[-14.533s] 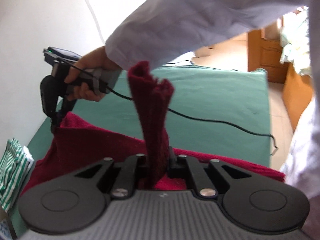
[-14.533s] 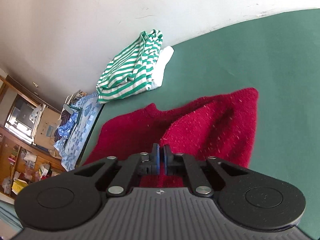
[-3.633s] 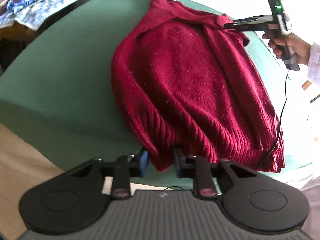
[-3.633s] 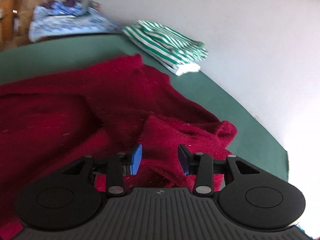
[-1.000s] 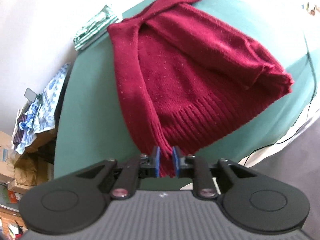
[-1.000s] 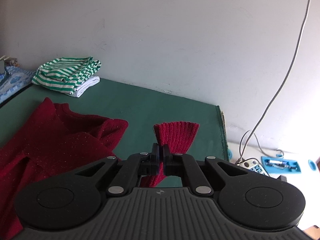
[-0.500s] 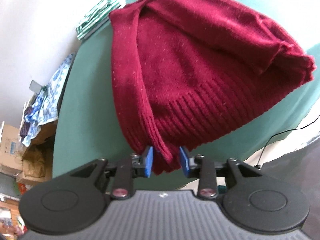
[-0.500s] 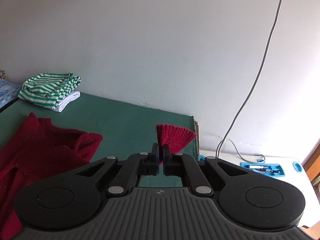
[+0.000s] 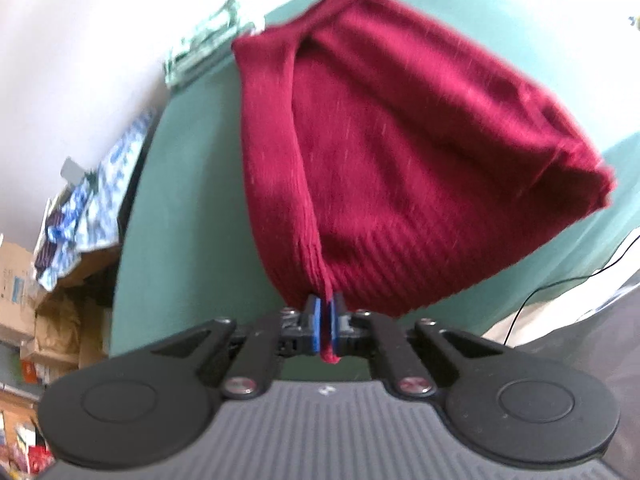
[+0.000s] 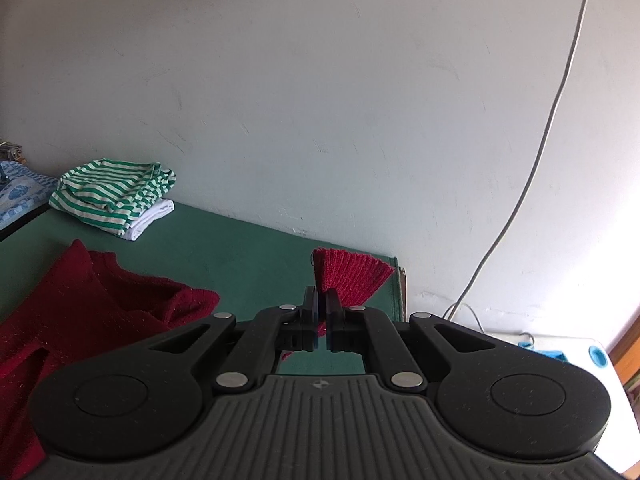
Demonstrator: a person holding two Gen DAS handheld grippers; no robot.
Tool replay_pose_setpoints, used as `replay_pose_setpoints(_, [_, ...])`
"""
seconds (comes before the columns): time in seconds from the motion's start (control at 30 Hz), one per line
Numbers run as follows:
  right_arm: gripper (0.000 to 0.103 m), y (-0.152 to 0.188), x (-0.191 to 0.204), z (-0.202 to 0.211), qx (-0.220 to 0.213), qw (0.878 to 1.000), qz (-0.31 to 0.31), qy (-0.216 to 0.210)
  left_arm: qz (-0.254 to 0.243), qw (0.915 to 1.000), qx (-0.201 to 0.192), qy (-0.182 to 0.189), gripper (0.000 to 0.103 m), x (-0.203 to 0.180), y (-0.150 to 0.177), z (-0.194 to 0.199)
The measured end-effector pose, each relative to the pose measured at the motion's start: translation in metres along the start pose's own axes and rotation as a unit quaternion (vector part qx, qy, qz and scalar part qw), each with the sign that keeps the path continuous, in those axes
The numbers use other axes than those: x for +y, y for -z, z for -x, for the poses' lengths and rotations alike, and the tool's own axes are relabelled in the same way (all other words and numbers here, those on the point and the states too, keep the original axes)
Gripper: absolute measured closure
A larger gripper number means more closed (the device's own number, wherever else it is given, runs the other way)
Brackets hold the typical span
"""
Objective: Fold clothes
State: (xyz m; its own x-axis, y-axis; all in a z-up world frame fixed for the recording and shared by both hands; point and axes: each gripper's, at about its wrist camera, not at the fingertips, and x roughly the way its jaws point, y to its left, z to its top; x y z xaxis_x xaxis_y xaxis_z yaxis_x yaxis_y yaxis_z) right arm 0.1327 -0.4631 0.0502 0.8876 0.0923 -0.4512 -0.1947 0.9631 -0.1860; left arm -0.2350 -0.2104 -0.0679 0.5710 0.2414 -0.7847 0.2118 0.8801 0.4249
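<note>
Blue pads on the left gripper are pressing together on a thin bunch of the red sweater at its ribbed hem; jaws are nearly closed w/ only the knit between them, a bit of fabric sticking out below. From that pinch the sweater is fanning out across the green table, body mostly flat, one long fold running up the left side toward the far end. Left view is a bit blurred.

Right gripper jaws are also squeezed tight, pinching a ribbed sleeve cuff that is flaring up above the fingertips, off the table. Rest of the sweater is lying to the lower left in that view, collar area bunched.

Striped green-white folded clothes are sitting at the table's far corner by the white wall, well apart from the sweater. Grey cable is hanging down the wall on the right.
</note>
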Motion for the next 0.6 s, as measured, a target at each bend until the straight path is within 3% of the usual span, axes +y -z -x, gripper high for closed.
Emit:
replay_pose_setpoints(0.3, [0.101,-0.014,-0.013,0.008,-0.021,1.0,0.003,0.014,-0.03,0.999,-0.013,0.03,0.101,-0.027,-0.017,0.002])
replay_pose_setpoints(0.6, [0.101,0.006,-0.013,-0.007,0.0,0.999,0.01,0.039,-0.05,0.9973,-0.009,0.053,0.101,-0.046,-0.013,-0.002])
